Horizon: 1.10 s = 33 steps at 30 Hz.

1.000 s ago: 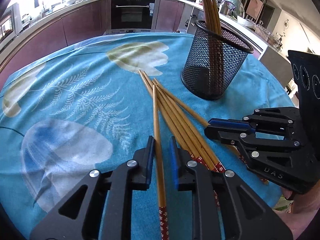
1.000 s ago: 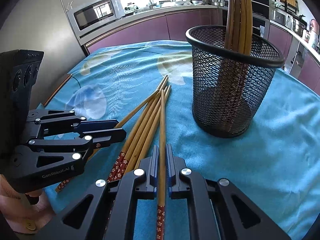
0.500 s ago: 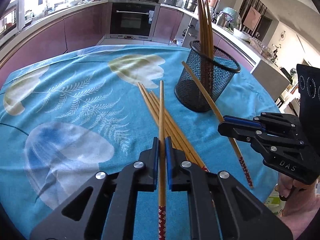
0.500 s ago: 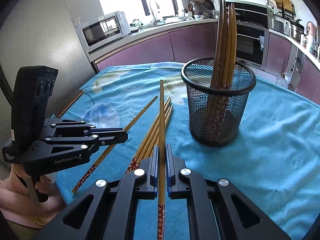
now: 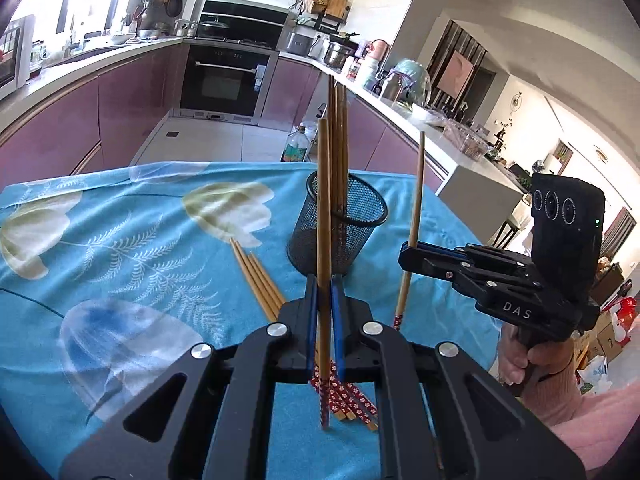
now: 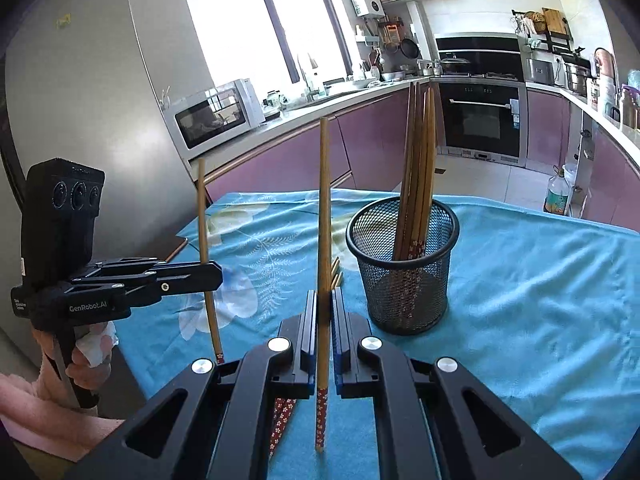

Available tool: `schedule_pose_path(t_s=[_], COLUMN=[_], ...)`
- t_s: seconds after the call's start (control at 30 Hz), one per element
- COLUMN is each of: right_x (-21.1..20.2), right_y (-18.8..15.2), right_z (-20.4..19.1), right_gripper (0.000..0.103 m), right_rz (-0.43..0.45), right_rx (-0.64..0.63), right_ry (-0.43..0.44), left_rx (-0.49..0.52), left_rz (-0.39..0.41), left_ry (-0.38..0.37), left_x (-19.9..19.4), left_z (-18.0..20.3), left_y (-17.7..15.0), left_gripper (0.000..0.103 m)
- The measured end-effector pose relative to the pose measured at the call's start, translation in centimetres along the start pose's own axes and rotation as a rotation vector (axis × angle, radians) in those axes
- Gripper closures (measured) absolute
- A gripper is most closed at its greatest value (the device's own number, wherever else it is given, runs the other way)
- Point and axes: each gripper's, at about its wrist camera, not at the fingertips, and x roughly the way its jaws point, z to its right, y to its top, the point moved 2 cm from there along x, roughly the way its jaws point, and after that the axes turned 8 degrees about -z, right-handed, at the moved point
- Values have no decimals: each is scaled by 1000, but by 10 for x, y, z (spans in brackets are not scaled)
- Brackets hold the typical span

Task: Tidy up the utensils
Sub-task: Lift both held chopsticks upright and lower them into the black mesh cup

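One chopstick (image 5: 323, 216) was pinched upright in the left gripper (image 5: 324, 300); another chopstick (image 6: 323, 240) was clamped by the right gripper (image 6: 324, 312); each should be tipped, patterned end down, into the mesh holder (image 6: 404, 276); spare chopsticks (image 5: 256, 276) were left on the surface (image 5: 120, 240).

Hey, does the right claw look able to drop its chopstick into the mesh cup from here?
Probably yes. The right claw is shut on one chopstick, lifted off the cloth. The mesh cup stands just ahead and right, its mouth open beside the chopsticks already inside, and the left claw is off to the side.
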Motion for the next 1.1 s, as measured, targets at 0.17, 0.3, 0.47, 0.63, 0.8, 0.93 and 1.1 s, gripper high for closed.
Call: schedule_pose_path(t_s=[0.17,0.3,0.47,0.63,0.8,0.93,1.1], right_x=[-14,-23,-32,-45,-59,-60,-53], right_y=[8,16,26,42,66,83,95], right_z=[5,8,8,11,17,24,32], right_gripper=[97,97,97,97,97,97,97], right_rz=[45,76,111,155,206,230,241], right_rx=[8,4,-9,-29,-41,-37,-22], right_ry=[1,-11,-35,-61,-83,-84,-96], left_rx=[10,11,23,45,78,99,118], left_rz=[45,75,110,148,204,235,248], left_ry=[-29,-36,-35,-31,-17,-8,-5], left_x=[-16,-24,-26,-27,-32,-34,-27], left_z=[4,6,10,17,26,33,37], left_y=[9,18,34,58,87,108,129], left_gripper=[96,96,96,96,96,96,96])
